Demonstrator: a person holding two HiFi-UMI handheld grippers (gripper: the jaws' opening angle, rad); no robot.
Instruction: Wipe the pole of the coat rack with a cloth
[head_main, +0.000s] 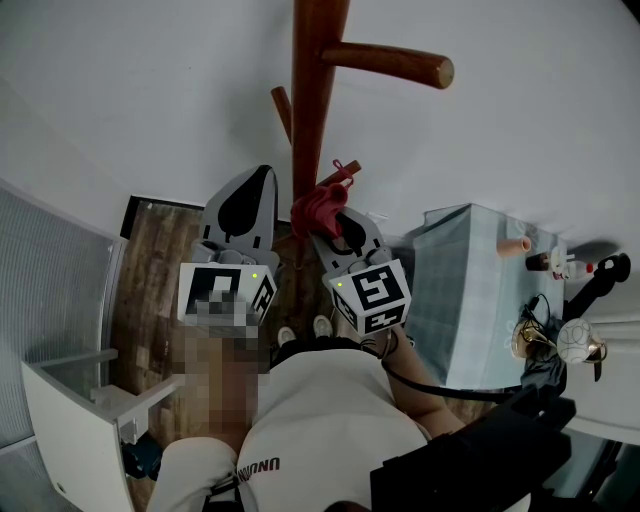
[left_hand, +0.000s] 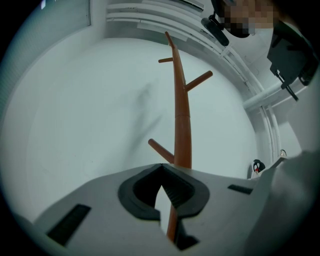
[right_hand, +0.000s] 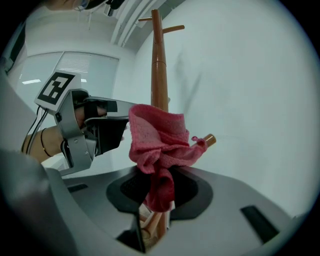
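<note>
- Well, the white wall (head_main: 150, 90) stands behind the coat rack, so the free room lies on my side of its pole (head_main: 310, 100).
- To the left, the wood floor (head_main: 160, 270) runs open beside the pole. To the right, a table (head_main: 465, 290) under a pale cover stands near my right arm, with small ornaments along its far side.
- I count one pole, one pink cloth (head_main: 322, 203) and two grippers.
- The left gripper view shows three pegs (left_hand: 199, 80): a short one high on the left, a longer one on the right, and one lower on the left.
- My right gripper (head_main: 335, 222) points up along the pole. Its jaws are clamped on the bunched cloth, which spills out above them and lies against the pole's near side, below the two pegs that the head view shows.
- My left gripper (head_main: 262, 180) is raised just beside the pole on its left, tilted toward it. Its jaws are closed tip to tip with nothing between them, and the pole shows beyond them.
</note>
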